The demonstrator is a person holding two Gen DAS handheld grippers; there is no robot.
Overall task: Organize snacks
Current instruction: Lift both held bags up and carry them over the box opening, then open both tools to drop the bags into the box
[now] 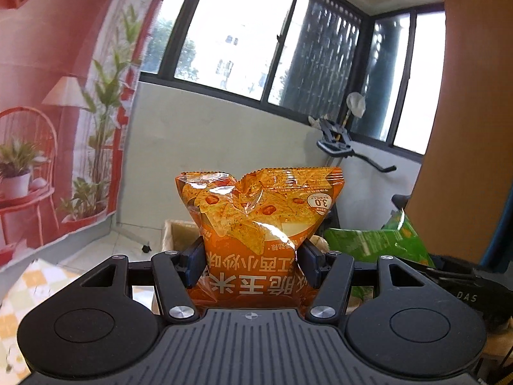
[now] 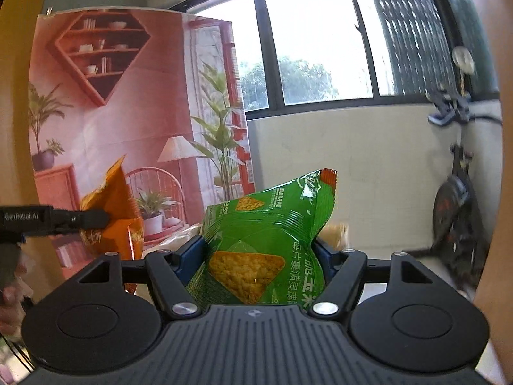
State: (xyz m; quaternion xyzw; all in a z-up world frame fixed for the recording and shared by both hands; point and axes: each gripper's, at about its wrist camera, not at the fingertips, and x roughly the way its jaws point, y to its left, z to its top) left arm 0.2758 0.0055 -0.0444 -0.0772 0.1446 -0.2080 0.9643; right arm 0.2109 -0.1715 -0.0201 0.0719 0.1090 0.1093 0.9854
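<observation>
At the centre of the left wrist view, the left gripper (image 1: pixel 253 264) pinches a crinkly orange foil crisp bag (image 1: pixel 256 221) at its waist. The right gripper (image 2: pixel 259 266) likewise clamps a glossy green foil crisp bag (image 2: pixel 266 240), both apparently held mid-air for sorting.

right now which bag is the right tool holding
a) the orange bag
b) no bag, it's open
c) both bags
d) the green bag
d: in the right wrist view the right tool pinches the green bag, while the orange bag sits off to the side in the left tool.
</observation>
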